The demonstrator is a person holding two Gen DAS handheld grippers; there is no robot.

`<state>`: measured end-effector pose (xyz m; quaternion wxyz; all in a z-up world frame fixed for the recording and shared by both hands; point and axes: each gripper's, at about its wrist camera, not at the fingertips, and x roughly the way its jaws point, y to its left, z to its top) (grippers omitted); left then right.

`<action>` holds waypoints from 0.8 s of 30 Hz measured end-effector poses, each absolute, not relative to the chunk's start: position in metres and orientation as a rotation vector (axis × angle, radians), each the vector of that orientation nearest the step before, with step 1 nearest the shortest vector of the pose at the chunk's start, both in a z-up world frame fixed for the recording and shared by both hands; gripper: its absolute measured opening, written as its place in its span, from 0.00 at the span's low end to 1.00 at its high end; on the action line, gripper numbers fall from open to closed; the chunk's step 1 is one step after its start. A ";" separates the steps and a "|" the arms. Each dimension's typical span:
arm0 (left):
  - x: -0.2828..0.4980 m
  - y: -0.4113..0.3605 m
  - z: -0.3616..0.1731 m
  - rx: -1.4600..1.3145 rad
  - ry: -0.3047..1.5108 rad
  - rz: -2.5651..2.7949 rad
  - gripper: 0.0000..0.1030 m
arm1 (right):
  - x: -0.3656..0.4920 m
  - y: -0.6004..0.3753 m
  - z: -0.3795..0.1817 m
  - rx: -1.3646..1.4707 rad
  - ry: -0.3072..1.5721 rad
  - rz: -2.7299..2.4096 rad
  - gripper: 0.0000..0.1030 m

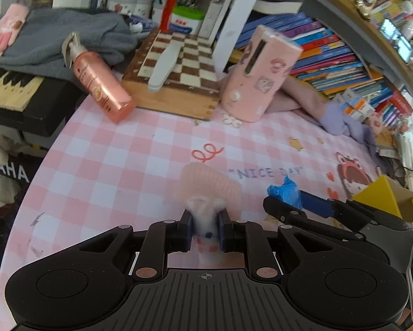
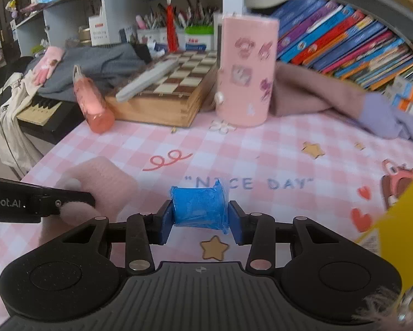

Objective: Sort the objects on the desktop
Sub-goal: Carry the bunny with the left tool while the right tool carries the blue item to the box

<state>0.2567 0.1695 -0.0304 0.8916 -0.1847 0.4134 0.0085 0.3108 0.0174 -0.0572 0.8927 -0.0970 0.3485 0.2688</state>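
My left gripper (image 1: pixel 205 230) is shut on the white fluffy part of a pink knitted glove (image 1: pixel 209 184), which hangs just above the pink checked tablecloth (image 1: pixel 123 151). My right gripper (image 2: pixel 201 220) is shut on a crumpled blue plastic roll (image 2: pixel 199 208), its blue pads pressing both sides. In the left wrist view the right gripper (image 1: pixel 292 207) lies close to the right with the blue roll (image 1: pixel 285 191). In the right wrist view the left gripper (image 2: pixel 76 197) comes in from the left edge with the pink glove (image 2: pixel 104 182).
A pink spray bottle (image 1: pixel 101 82) leans by a wooden chessboard box (image 1: pixel 176 80) at the back. A tall pink case (image 1: pixel 257 77) stands beside it. Books (image 1: pixel 330 52) fill the right shelf. A yellow box (image 1: pixel 383 195) sits at the right edge, grey cloth (image 1: pixel 68 38) and a keyboard (image 1: pixel 13 88) at the left.
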 end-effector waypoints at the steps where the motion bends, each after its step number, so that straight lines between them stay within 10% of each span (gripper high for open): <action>1: 0.254 0.167 -0.027 -0.370 0.848 0.011 0.16 | 0.308 0.015 -0.054 -0.199 0.714 0.554 0.37; 24: 0.154 0.152 0.027 -0.438 0.700 -0.118 0.16 | 0.203 -0.054 0.013 -0.115 0.651 0.533 0.37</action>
